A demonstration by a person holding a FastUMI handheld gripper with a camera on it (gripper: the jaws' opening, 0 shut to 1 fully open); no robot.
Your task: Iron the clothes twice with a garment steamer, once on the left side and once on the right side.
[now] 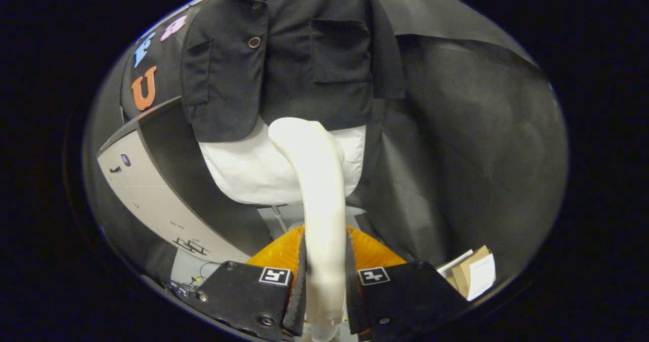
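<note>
The camera sits on the tool and looks forward and a bit up, close to the black jacket hanging just ahead.

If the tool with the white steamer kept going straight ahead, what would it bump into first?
Probably the white shirt under the black jacket. The tool is shut on the steamer, whose head sits at the jacket's hem, so it looks likely to touch first. Depth is hard to judge.
</note>
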